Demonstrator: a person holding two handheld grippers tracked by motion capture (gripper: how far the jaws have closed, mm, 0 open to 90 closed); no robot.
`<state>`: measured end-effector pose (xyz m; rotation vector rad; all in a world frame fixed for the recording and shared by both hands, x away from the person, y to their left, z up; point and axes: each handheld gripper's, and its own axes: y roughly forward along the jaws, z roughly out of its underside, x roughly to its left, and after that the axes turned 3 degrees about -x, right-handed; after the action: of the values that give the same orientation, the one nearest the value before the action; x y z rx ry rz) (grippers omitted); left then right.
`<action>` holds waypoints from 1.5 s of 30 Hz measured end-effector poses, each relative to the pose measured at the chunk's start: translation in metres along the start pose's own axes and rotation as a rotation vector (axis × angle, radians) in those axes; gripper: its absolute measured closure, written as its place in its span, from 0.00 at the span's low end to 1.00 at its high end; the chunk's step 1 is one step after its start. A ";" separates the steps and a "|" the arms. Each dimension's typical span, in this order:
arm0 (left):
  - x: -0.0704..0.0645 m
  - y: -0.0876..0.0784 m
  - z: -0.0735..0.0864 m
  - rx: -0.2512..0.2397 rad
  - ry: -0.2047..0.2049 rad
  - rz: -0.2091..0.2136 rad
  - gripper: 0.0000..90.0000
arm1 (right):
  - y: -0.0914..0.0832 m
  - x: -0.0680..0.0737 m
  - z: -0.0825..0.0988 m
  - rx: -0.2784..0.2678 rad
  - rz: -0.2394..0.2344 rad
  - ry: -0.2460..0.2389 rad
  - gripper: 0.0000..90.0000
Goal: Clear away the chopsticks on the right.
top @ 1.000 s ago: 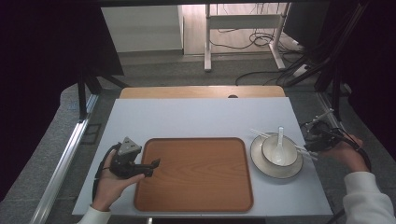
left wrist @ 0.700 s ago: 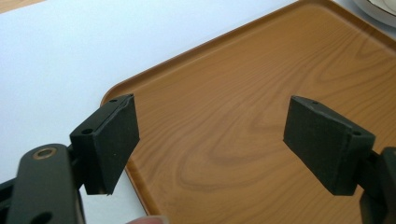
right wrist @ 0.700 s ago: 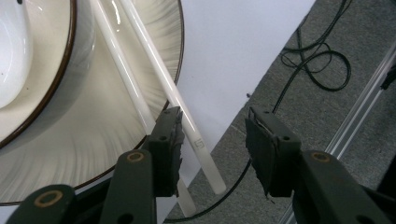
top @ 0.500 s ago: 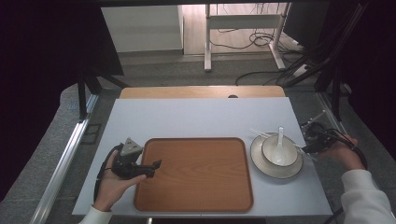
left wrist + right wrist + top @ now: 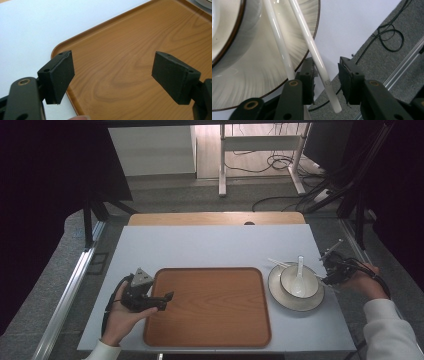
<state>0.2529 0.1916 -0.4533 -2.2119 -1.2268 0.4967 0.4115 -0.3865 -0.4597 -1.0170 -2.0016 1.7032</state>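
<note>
Chopsticks (image 5: 312,47), white, a pair, lying across the rim of the plate (image 5: 280,295) and reaching out past its edge on the side away from the tray (image 5: 210,307). One stick (image 5: 327,82) between the jaws of the right gripper (image 5: 325,82), close against the pad (image 5: 308,80) on the plate's side, a gap left to the other pad (image 5: 348,82); the second stick (image 5: 279,42) lying outside, behind that nearer jaw. Jaws just been closing, part-way in, not yet pressing from both sides. Seen from above, right gripper (image 5: 327,272) just beside the plate, over the table (image 5: 200,245). Bowl (image 5: 299,281) standing on the plate, a white spoon (image 5: 299,276) inside it. Left gripper (image 5: 112,75) well apart from the plate, over the tray's far edge, jaws spread wide, nothing but bare wood-grain between them. From above, left gripper (image 5: 167,296) pointing in over the tray rim.
</note>
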 end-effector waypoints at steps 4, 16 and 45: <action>0.000 0.000 0.000 -0.001 0.000 0.000 0.20 | 0.000 0.001 0.000 0.001 -0.005 -0.023 0.77; 0.001 0.000 0.000 -0.002 -0.001 -0.001 0.20 | -0.001 0.003 0.000 -0.020 -0.006 -0.080 0.91; 0.002 -0.001 0.000 -0.011 -0.004 -0.004 0.20 | -0.076 0.019 0.025 -0.414 0.019 0.189 0.94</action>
<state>0.2531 0.1940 -0.4522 -2.2188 -1.2384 0.4935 0.3583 -0.3942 -0.3970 -1.2755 -2.2687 1.1680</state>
